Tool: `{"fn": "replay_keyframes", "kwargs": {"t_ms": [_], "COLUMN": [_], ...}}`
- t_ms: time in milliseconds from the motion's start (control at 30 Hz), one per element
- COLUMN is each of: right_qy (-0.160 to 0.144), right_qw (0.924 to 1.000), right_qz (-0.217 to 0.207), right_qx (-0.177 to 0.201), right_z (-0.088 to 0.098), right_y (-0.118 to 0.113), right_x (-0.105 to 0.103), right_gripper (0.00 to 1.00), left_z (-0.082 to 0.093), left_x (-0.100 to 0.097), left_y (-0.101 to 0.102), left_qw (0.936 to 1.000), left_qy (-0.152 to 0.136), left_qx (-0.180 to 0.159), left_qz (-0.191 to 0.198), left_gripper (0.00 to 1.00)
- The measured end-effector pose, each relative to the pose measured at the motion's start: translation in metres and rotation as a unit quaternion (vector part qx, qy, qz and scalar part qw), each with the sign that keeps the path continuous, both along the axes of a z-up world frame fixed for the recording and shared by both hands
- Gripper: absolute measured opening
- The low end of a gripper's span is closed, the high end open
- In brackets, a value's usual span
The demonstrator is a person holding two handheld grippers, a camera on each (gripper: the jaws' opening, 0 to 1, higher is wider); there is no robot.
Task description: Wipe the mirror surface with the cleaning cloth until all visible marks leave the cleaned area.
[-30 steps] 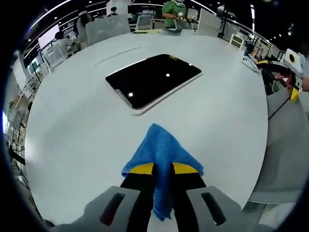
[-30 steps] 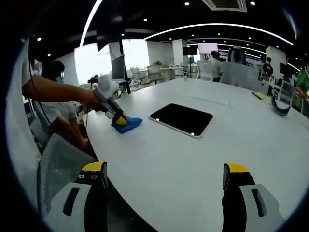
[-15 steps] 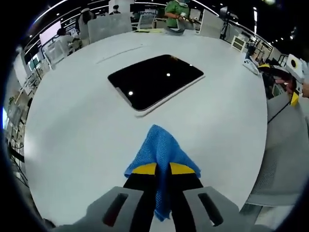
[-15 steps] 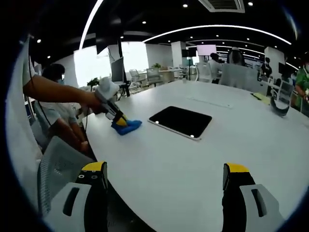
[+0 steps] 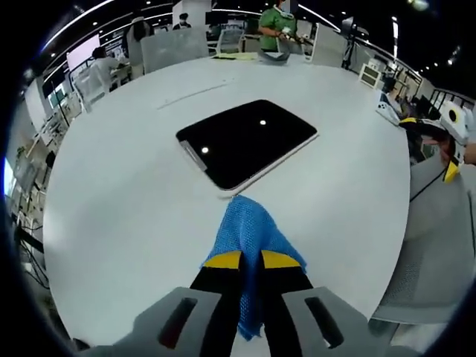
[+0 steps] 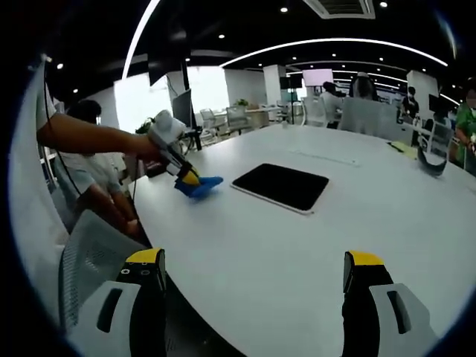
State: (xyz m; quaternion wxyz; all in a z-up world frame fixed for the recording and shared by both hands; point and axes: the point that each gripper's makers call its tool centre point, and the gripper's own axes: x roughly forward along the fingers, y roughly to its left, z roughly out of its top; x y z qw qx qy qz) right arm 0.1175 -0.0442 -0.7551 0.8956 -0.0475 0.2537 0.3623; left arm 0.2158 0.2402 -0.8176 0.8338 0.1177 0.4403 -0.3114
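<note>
A dark rectangular mirror (image 5: 247,141) with a white rim lies flat on the round white table (image 5: 119,186). My left gripper (image 5: 251,262) is shut on a blue cleaning cloth (image 5: 249,234), whose tip hangs just short of the mirror's near edge. In the right gripper view the mirror (image 6: 281,185) lies mid-table, and the left gripper (image 6: 190,178) holds the blue cloth (image 6: 201,184) a little to its left, slightly above the table. My right gripper (image 6: 253,279) stands open over the table's near edge, far from the mirror, nothing between its jaws.
A grey mesh chair (image 6: 93,260) stands at the table's near left edge. Several people and chairs (image 5: 171,44) sit beyond the far side of the table. A person's arm (image 6: 89,137) reaches in from the left holding the left gripper.
My left gripper with the cloth has moved forward toward the mirror and lifted slightly off the table. The right gripper has stayed where it was.
</note>
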Motion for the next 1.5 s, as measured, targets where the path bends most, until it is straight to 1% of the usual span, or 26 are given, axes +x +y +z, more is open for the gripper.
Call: {"fn": "replay_keyframes", "kwargs": {"t_ms": [300,667,867,967,1167,1500], "right_qy": [-0.002,-0.007,-0.012,-0.013,-0.014,-0.012], "right_qw": [1.0,0.9999,0.9999,0.9999,0.9999,0.9999], "right_qz": [0.0,0.0,0.004,0.004,0.005,-0.001], "right_qx": [0.006,0.009,0.007,0.009,0.008,0.006], "right_z": [0.001,0.004,0.005,0.006,0.007,0.008], "right_y": [0.002,0.003,0.005,0.006,0.005,-0.001], "right_x": [0.002,0.004,0.004,0.003,0.004,0.007], "right_gripper": [1.0,1.0,1.0,1.0,1.0,1.0], "left_z": [0.021,0.037,0.046,0.049,0.05,0.049], "left_x": [0.018,0.04,0.049,0.054,0.059,0.072], "left_y": [-0.002,-0.006,-0.013,-0.015,-0.021,-0.033], "left_qw": [0.9998,0.9995,0.9993,0.9991,0.9989,0.9987], "left_qy": [-0.016,-0.03,-0.036,-0.041,-0.042,-0.04], "left_qx": [-0.007,-0.006,-0.004,0.004,0.011,0.009], "left_qz": [0.005,0.002,-0.005,-0.011,-0.02,-0.029], "left_gripper": [0.06,0.06,0.06,0.06,0.06,0.06]}}
